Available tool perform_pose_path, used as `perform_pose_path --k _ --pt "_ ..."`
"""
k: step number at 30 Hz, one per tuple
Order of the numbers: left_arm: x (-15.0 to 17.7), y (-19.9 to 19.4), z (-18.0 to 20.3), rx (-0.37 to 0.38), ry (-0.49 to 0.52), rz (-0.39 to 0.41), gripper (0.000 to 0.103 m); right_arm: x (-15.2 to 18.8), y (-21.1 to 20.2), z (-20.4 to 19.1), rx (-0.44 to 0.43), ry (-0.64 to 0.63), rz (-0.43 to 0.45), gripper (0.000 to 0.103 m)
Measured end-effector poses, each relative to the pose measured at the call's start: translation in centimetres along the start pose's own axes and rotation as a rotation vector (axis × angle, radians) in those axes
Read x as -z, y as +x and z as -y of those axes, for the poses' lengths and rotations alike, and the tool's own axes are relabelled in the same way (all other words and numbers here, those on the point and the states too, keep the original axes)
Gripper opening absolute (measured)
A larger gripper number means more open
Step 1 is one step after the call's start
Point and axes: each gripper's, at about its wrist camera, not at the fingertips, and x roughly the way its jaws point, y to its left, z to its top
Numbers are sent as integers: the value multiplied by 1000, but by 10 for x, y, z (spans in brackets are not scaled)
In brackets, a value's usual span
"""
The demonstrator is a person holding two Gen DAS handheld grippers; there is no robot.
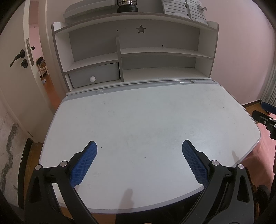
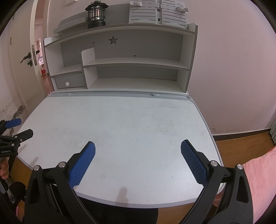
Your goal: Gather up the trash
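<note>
Both grippers hung over the near edge of the table, jaws spread wide and holding nothing.

The left gripper point(image 1: 139, 146) and right gripper point(image 2: 138, 146) sat side by side above the white table point(image 1: 146, 117). No trash showed on it. Behind stood a shelf point(image 2: 120, 65) with a drawer point(image 1: 94, 75) and a lantern point(image 2: 96, 14) on top.
</note>
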Motion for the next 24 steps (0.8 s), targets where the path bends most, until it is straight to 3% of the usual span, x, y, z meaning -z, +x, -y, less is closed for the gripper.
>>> perform_pose_path --k 24 --pt "1 -6 3 -5 -1 26 96 0 0 1 -1 -1 2 96"
